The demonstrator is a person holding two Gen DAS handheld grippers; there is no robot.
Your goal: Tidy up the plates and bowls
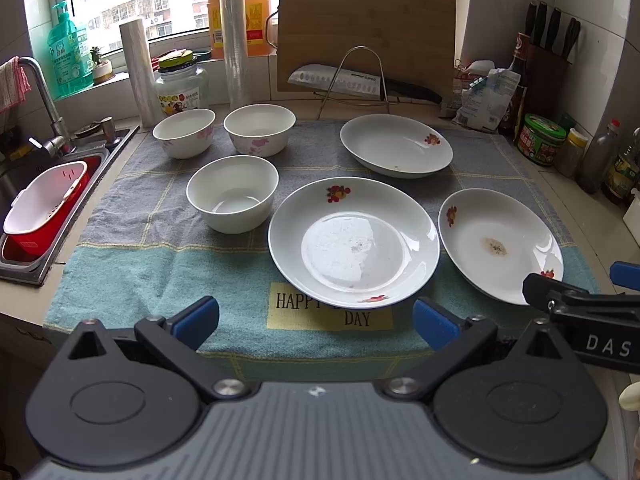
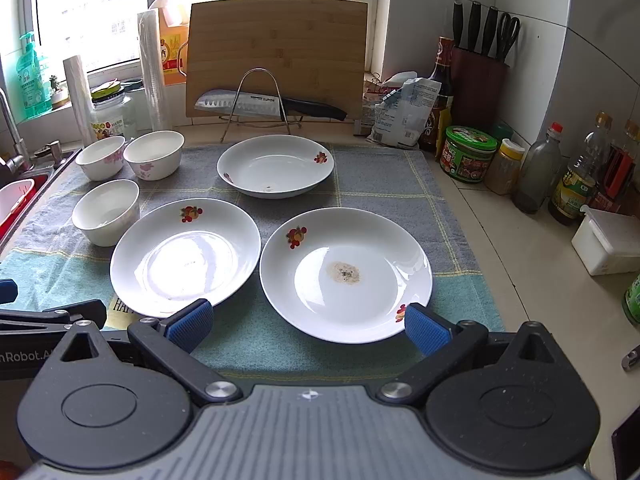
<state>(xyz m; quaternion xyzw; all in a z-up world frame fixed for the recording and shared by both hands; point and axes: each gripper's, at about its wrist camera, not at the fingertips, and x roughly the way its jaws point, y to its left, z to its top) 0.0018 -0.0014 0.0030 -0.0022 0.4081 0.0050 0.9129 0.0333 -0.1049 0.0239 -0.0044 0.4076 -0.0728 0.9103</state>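
Note:
Three white plates with red flower prints lie on a grey-green cloth (image 1: 160,264): a near middle plate (image 1: 354,242) (image 2: 186,256), a stained right plate (image 1: 500,246) (image 2: 346,274) and a far plate (image 1: 396,145) (image 2: 276,167). Three white bowls stand at the left: a plain near one (image 1: 232,194) (image 2: 106,212) and two flowered ones behind (image 1: 185,133) (image 1: 260,130). My left gripper (image 1: 316,322) is open and empty just before the middle plate. My right gripper (image 2: 308,326) is open and empty at the stained plate's near edge; it also shows in the left wrist view (image 1: 576,294).
A sink (image 1: 24,184) with a red-and-white basket (image 1: 44,208) lies left. A cutting board (image 1: 366,32), a knife on a wire rack (image 1: 352,80), jars, rolls and an oil jug stand behind. Sauce bottles (image 2: 536,168), a green-lidded jar (image 2: 468,154) and a knife block (image 2: 480,80) crowd the right.

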